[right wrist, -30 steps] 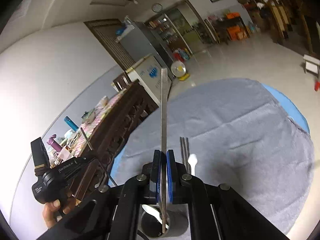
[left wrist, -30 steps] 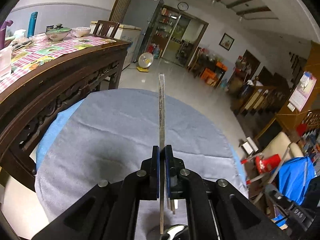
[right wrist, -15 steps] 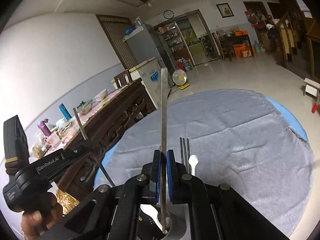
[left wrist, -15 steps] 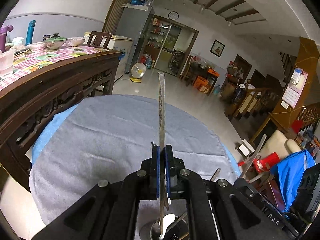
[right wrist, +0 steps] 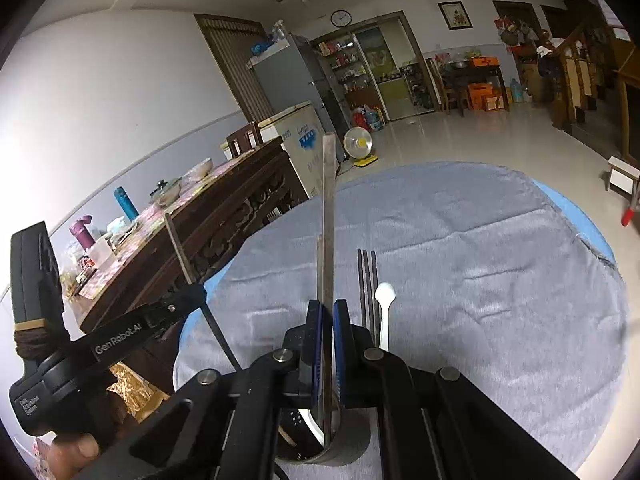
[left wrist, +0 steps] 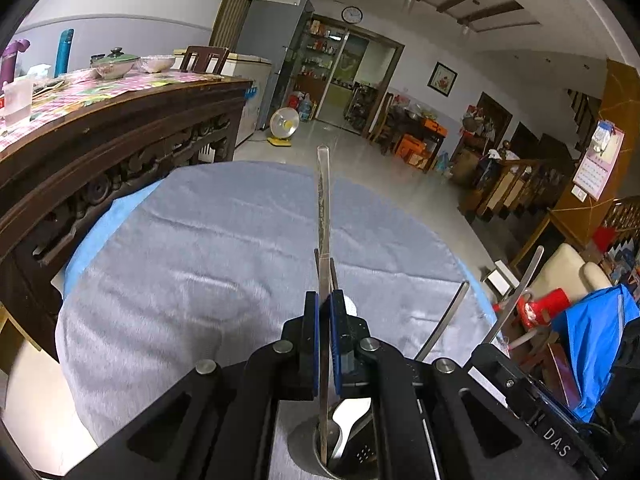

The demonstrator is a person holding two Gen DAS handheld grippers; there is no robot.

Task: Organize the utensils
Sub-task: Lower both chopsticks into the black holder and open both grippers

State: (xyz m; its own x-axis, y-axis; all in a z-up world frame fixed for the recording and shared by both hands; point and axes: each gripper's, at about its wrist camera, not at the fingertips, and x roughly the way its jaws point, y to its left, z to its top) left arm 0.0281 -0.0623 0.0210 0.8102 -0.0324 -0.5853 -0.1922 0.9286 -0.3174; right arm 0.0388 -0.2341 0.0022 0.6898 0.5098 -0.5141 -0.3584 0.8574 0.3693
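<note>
Utensil [left wrist: 323, 216] | slim flat steel handle | patterned | upright in holder [left wrist: 308, 450]

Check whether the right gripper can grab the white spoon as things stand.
Probably not: the right gripper is shut on a metal utensil. The white spoon stands close beside it, with dark chopsticks between.

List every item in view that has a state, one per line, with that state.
Left tool: shut on a metal utensil handle, upright.
Right tool: shut on another metal utensil handle, upright.
Metal holder cup: standing on the grey cloth, both held utensils' lower ends inside.
White spoon: standing in the cup.
Dark chopsticks: upright in the cup.
</note>
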